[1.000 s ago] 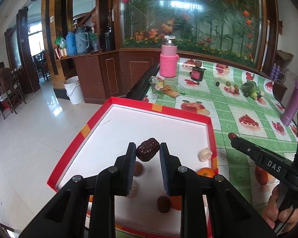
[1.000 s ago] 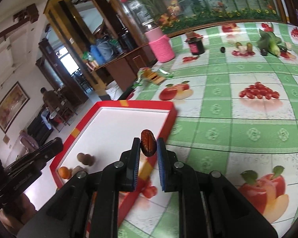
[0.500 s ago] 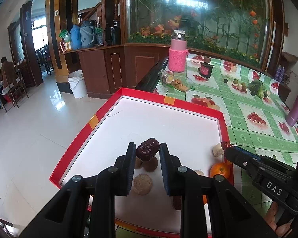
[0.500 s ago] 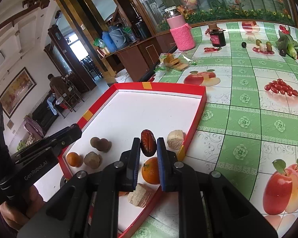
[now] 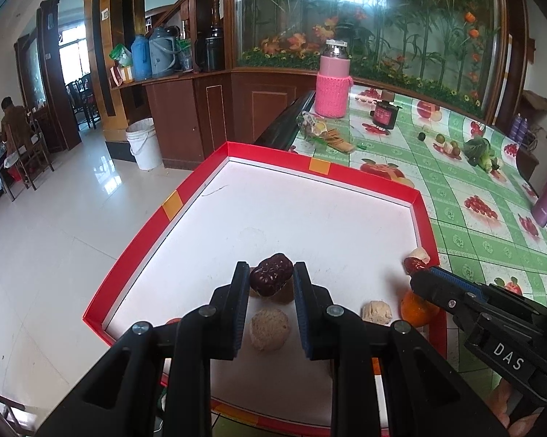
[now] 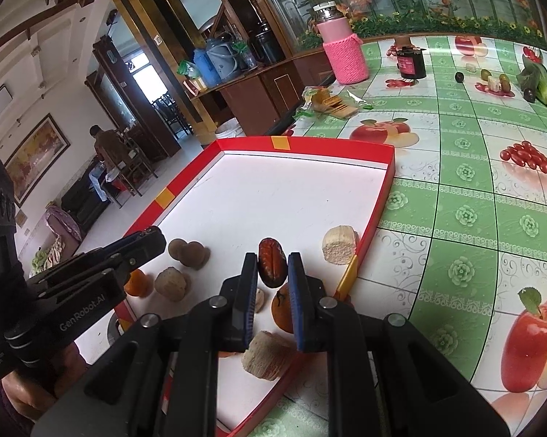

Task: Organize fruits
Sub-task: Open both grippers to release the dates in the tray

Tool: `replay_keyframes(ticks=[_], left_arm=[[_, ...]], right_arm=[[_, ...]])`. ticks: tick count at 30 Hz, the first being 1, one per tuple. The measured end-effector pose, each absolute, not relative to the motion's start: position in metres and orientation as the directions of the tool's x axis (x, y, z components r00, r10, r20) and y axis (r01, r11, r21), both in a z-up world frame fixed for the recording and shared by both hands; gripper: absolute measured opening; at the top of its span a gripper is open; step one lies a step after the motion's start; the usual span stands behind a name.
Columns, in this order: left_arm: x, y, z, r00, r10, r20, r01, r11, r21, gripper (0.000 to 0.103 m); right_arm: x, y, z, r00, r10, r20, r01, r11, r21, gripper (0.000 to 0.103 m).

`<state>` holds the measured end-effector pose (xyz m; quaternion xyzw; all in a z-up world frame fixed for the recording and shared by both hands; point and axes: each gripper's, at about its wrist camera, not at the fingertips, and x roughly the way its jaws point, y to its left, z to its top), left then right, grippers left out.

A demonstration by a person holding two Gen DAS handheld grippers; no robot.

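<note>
Red tray (image 5: 424, 215) near edge cut off behind left gripper (image 5: 269, 284).

dark wrinkled date (image 5: 271, 279), reddish date (image 6: 271, 266), both held aloft

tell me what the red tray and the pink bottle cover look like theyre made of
Red tray: likely cardboard, thin folded walls, matte white floor, a box lid by the look. Pink bottle cover: knitted yarn, visible stitch texture, sleeved round a bottle with a shiny metal-looking cap.
</note>
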<state>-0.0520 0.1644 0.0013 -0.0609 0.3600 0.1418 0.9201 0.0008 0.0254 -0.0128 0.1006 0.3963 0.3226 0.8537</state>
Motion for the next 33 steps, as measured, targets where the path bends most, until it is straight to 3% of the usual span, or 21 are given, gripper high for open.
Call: replay_keyframes(ticks=[33], left_arm=[[-0.044, 0.161, -0.014, 0.666, 0.218, -0.714, -0.307, 0.952, 0.004, 0.023]], right_arm=[[0.000, 0.028, -0.015, 0.443, 0.657, -0.609, -0.495, 0.746, 0.445, 0.019]])
